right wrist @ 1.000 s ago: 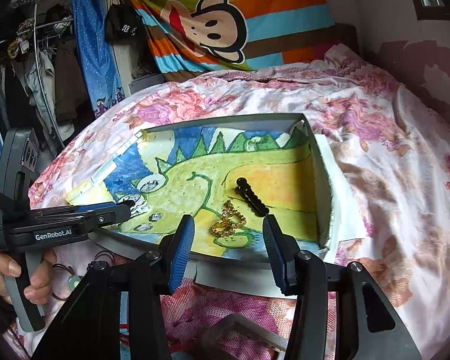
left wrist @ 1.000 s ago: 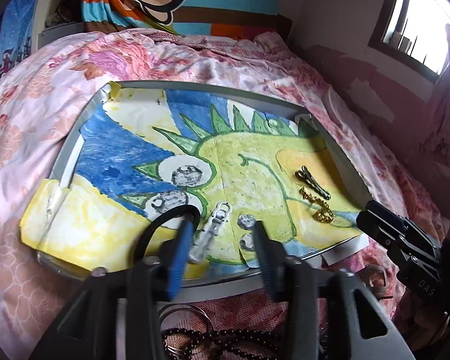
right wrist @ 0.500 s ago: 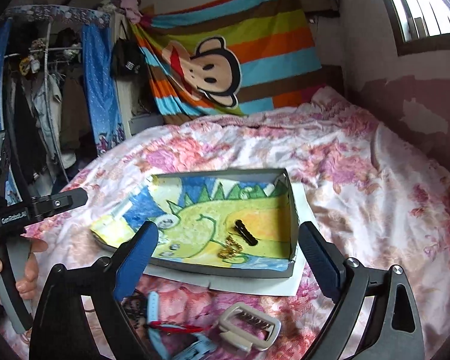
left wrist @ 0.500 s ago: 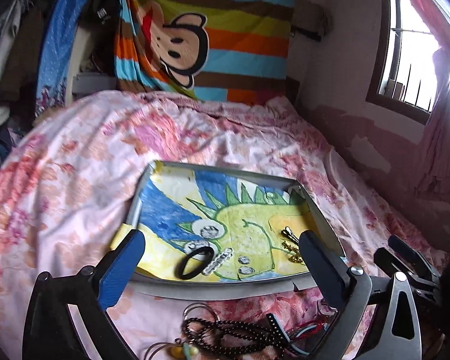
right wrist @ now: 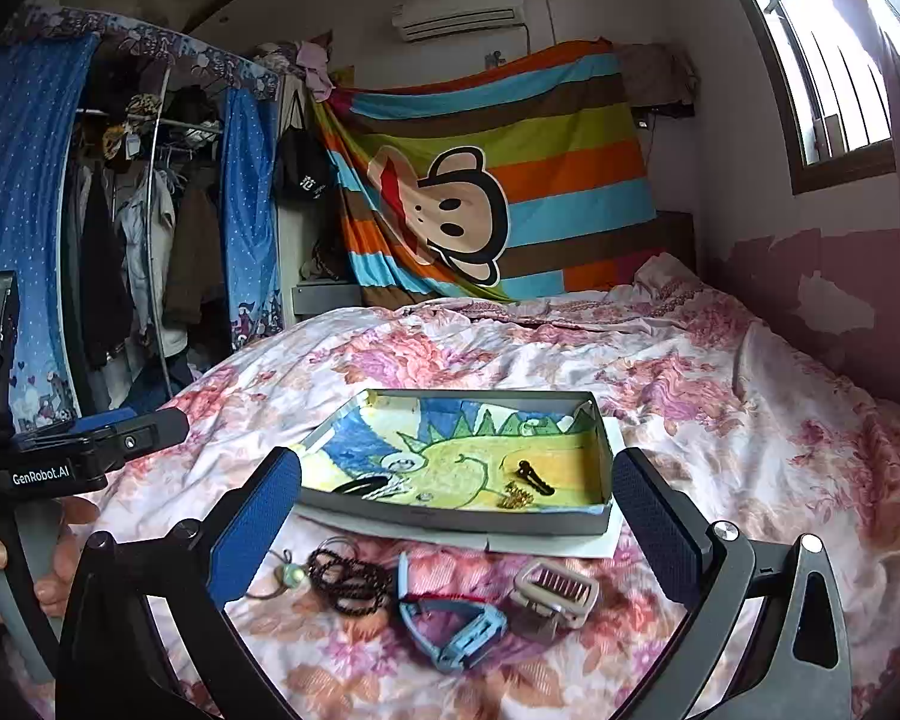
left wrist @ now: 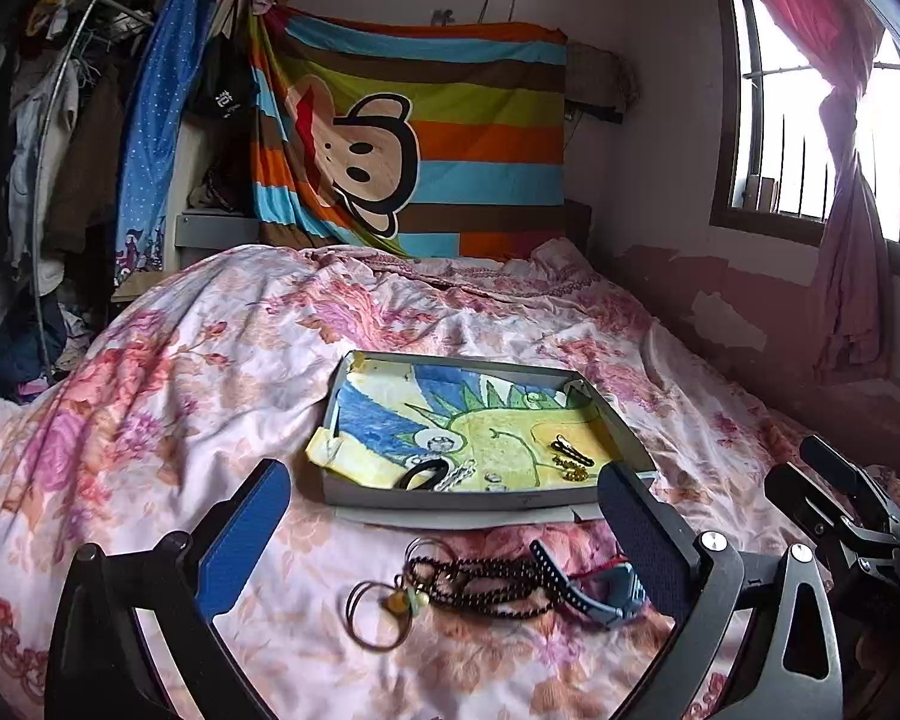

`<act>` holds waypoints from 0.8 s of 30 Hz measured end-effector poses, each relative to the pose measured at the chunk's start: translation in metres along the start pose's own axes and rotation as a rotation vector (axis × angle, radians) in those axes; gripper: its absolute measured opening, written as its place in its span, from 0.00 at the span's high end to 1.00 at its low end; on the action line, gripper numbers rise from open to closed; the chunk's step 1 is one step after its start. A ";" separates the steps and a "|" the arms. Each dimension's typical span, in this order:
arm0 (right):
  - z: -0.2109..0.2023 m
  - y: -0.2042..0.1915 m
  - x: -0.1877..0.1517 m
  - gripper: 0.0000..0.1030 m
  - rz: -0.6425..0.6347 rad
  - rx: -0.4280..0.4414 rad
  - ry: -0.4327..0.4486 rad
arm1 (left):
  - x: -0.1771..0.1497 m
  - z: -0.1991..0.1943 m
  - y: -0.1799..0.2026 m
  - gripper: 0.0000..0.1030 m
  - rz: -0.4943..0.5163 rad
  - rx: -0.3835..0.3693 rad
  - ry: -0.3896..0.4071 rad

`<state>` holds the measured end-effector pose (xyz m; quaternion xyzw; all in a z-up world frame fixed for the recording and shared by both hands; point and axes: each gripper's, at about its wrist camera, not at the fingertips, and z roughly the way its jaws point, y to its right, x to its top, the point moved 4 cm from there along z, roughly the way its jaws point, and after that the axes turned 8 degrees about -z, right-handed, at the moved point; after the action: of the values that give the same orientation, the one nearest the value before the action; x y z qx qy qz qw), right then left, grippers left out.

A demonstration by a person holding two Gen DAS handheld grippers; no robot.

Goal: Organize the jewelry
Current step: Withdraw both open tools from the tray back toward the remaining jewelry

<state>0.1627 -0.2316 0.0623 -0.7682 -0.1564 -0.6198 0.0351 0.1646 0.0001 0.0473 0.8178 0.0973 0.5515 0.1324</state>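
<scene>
A: Left wrist view first. Where is everything?

B: The left gripper [left wrist: 438,534] hangs over the near part of the bed with its jaws spread wide and nothing between the pads. The shallow tray [left wrist: 468,499] sits mid-bed on the floral quilt [left wrist: 168,396], its near wall facing us. Inside lie a black hair ring [left wrist: 421,473], a silver clasp [left wrist: 459,474], a dark clip [left wrist: 572,450] and a gold chain [left wrist: 570,468] (the last two toward the right wall). Just near of the tray, loose on the quilt: black beads [left wrist: 480,582], a thin ring [left wrist: 375,618] and a blue watch [left wrist: 606,597].

A: Room around it?

B: Bare quilt to the left and beyond the far rim.

A: Right wrist view?

B: The right gripper [right wrist: 456,516] is opening, nothing between its pads. A grey comb clip [right wrist: 555,588] lies near the tray's right corner, a pendant [right wrist: 291,575] left of the beads. The person's hand [right wrist: 24,564] holds the other gripper at the far left.
</scene>
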 end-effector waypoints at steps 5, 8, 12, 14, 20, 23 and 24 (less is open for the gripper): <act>-0.026 -0.012 -0.008 0.01 -0.012 0.003 -0.009 | -0.014 -0.021 -0.013 0.00 -0.009 0.022 -0.007; -0.036 -0.016 -0.013 0.01 -0.018 0.003 -0.016 | -0.021 -0.030 -0.019 0.00 -0.018 0.033 -0.018; -0.046 -0.021 -0.021 0.01 -0.021 0.010 -0.030 | -0.032 -0.040 -0.026 0.00 -0.015 0.049 -0.035; -0.047 -0.023 -0.024 0.01 -0.024 0.014 -0.043 | -0.037 -0.042 -0.030 0.00 -0.004 0.058 -0.044; -0.045 -0.026 -0.037 0.01 -0.022 0.027 -0.091 | -0.051 -0.044 -0.040 0.00 0.006 0.074 -0.075; -0.039 -0.025 -0.046 0.01 -0.016 0.034 -0.126 | -0.057 -0.042 -0.044 0.00 0.017 0.090 -0.079; -0.036 -0.026 -0.049 0.01 -0.015 0.036 -0.138 | -0.059 -0.041 -0.045 0.00 0.023 0.096 -0.084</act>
<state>0.1126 -0.2257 0.0201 -0.8072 -0.1751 -0.5628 0.0332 0.1039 0.0295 -0.0042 0.8468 0.1087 0.5128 0.0907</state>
